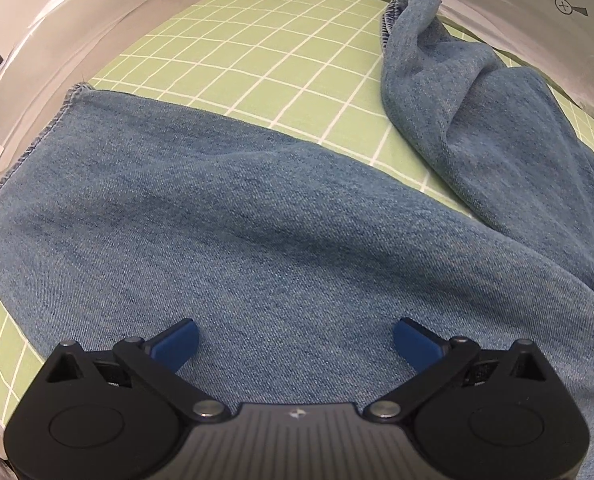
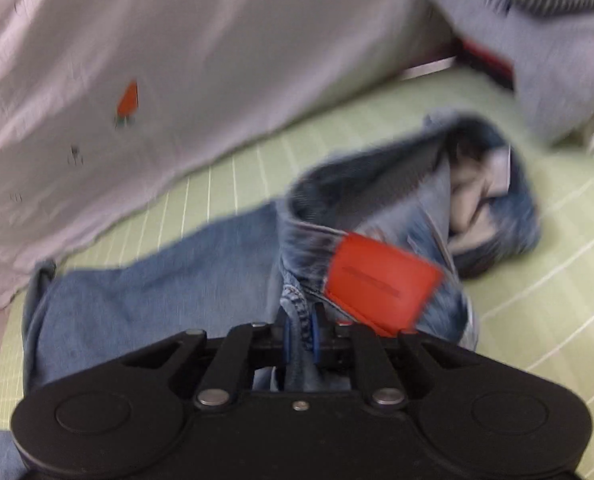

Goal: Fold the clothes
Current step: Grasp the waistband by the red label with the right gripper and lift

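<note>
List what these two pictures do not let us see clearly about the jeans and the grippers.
- Right wrist view: motion blur; the print on the red patch is unreadable.
- Right wrist view: the right gripper covers the denim it pinches.
- Left wrist view: the jeans run off the right and bottom edges; the waist is out of frame.
- Left wrist view: the left gripper hides the cloth under its body.

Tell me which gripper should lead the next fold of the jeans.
Probably right: the right gripper is shut on the jeans beside the red patch. The left gripper hovers open over a leg.
</note>
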Available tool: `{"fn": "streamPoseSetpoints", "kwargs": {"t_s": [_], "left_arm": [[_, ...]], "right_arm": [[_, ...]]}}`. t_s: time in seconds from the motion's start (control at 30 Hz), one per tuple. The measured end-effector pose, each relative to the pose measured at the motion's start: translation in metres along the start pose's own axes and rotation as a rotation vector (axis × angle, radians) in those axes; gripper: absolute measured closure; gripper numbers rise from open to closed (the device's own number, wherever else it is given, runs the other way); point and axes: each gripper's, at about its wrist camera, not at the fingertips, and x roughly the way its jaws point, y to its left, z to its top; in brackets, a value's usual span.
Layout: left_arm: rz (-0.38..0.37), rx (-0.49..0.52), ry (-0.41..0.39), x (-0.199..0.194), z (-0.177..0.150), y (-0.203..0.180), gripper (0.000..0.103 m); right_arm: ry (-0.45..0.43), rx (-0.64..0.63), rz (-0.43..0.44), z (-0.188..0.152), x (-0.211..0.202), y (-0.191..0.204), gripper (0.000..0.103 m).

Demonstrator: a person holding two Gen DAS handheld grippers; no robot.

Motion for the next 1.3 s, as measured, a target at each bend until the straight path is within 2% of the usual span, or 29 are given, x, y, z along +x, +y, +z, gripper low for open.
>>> {"fn": "streamPoseSetpoints", "kwargs": {"t_s": [0.07,0.17,0.23,0.37,0.47,0.53,0.6,0.73,0.77,0.83,0.9,0.97,1.0,1.07,1.13,1.3], "left_arm": [[0.000,-0.001,-0.014,0.000,-0.002,0.000,0.000],[0.001,-0.005,-0.035,-0.002,-0.005,0.000,0.000],[0.002,-0.008,-0.045,-0.003,-0.007,-0.001,0.000],[0.003,-0.010,-0.050,-0.003,-0.007,0.000,0.000],[0.003,-0.012,-0.055,-0.003,-0.008,0.001,0.000],[0.003,-0.012,-0.058,-0.004,-0.008,0.002,0.000],[0.003,-0.011,-0.059,-0.003,-0.008,0.002,0.000],[0.003,-0.011,-0.058,-0.003,-0.008,0.003,0.000],[0.003,-0.012,-0.060,-0.003,-0.008,0.003,0.000],[0.003,-0.012,-0.064,-0.003,-0.009,0.003,0.000],[0.003,-0.013,-0.067,-0.003,-0.010,0.003,0.000],[0.003,-0.014,-0.068,-0.003,-0.010,0.003,0.000],[0.004,-0.014,-0.069,-0.003,-0.010,0.003,0.000],[0.004,-0.015,-0.070,-0.003,-0.010,0.003,0.000],[0.005,-0.016,-0.072,-0.004,-0.011,0.003,0.000],[0.006,-0.019,-0.075,-0.004,-0.011,0.002,0.000]], "right_arm": [[-0.004,-0.093,-0.042,-0.011,-0.001,0.012,0.089],[0.001,-0.089,-0.004,-0.009,-0.019,0.011,0.068],[-0.016,-0.046,0.013,-0.008,-0.036,0.003,0.063],[-0.103,0.040,0.019,-0.011,-0.075,-0.019,0.055],[-0.170,0.148,-0.030,-0.013,-0.096,-0.044,0.049],[-0.180,0.205,-0.070,-0.014,-0.099,-0.063,0.048],[-0.150,0.270,-0.099,-0.016,-0.092,-0.084,0.047],[-0.106,0.388,-0.034,-0.019,-0.074,-0.103,0.047],[-0.100,0.398,-0.014,-0.019,-0.070,-0.103,0.048],[-0.096,0.400,0.023,-0.018,-0.061,-0.101,0.057],[-0.095,0.386,0.060,-0.015,-0.055,-0.097,0.080],[-0.108,0.320,0.040,-0.010,-0.057,-0.087,0.088],[-0.133,0.302,0.016,-0.009,-0.064,-0.085,0.093],[-0.182,0.267,-0.032,-0.007,-0.078,-0.081,0.093],[-0.255,0.286,-0.098,-0.004,-0.102,-0.085,0.093],[-0.404,0.224,-0.374,-0.007,-0.172,-0.095,0.094]]}}
